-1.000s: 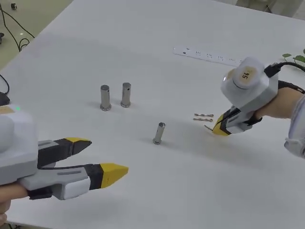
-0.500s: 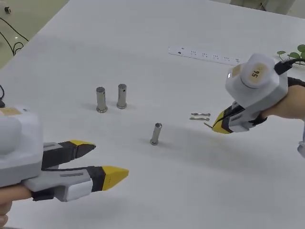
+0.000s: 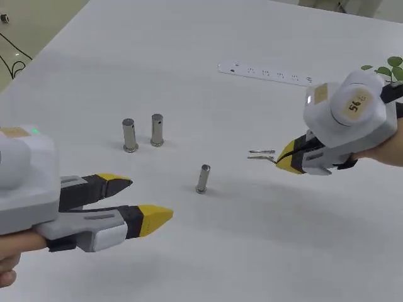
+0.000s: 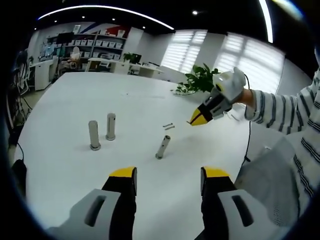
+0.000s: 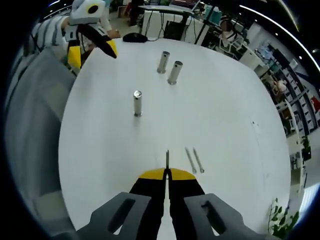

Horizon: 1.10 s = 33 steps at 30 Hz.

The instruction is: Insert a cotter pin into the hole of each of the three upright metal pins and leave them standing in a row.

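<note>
A round tan sticker [image 3: 357, 105] on top of the right gripper [image 3: 284, 162] carries two digits that look like 56, though I cannot be sure of them. The left gripper [image 3: 146, 198] has a tan label [image 3: 14, 132] on its body, and its writing is too small to read.

The lone metal pin [image 3: 203, 178] stands upright on the white table [image 3: 252, 251] and serves as the landmark. To its left and a little beyond it, the far-left metal pin [image 3: 130, 135] and the middle metal pin [image 3: 157, 130] stand upright just beside each other. The middle one shows a dark hole near its top.

To the right of the lone metal pin, the right gripper is clenched on a held cotter pin [image 5: 167, 159]. The pin's free end sticks straight out past the yellow tips and points toward the lone metal pin, well apart from it. Two loose cotter pins [image 3: 262, 151] lie flat on the table, side by side, between the lone metal pin and the right gripper, just beside the held one's tip.

The left gripper hangs to the left of the lone metal pin and nearer the person, with its jaws spread wide and nothing between them. In the left gripper view the lone metal pin lies ahead of the gap between the jaws.

Far beyond the lone metal pin and to its right, a white power strip [image 3: 264, 73] lies on the table, with a green plant [image 3: 384, 68] farther right again. A striped sleeve [image 4: 300, 110] shows behind the right gripper in the left gripper view.
</note>
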Motion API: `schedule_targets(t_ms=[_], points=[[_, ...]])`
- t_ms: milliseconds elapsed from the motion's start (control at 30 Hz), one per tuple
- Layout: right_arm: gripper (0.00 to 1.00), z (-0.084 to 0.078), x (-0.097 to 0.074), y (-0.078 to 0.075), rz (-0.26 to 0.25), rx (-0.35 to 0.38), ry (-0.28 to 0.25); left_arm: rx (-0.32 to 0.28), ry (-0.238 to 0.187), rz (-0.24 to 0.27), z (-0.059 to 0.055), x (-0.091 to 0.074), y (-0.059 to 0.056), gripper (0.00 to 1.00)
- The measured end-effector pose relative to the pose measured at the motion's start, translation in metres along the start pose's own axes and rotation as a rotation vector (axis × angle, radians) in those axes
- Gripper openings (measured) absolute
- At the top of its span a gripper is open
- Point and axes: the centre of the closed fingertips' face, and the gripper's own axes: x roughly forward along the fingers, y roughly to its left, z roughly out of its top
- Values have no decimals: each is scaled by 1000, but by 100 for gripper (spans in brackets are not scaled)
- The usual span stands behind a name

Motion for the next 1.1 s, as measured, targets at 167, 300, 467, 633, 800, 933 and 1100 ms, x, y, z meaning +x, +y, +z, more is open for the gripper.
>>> schedule_targets(t_ms=[167,300,467,633,800,933,1100], points=[[2,9,-4,6,-26,-14,-33,-35,-21,-19,11,3,-5,46],[2,18,-7,7,-58,-1,-77,-39,-37,-25,21,6,-6,43],[2,28,-10,11,-79,12,-122,-60,-55,-46,30,9,-7,39],[2,38,-12,13,-107,16,-182,-32,-44,-55,36,13,-7,38],[2,45,-13,23,-119,34,-213,-25,-53,-61,43,17,-8,36],[2,50,-13,29,-122,48,-238,-23,-53,-72,47,21,-10,34],[2,59,-17,35,-135,33,-260,18,-41,-102,51,26,-17,32]])
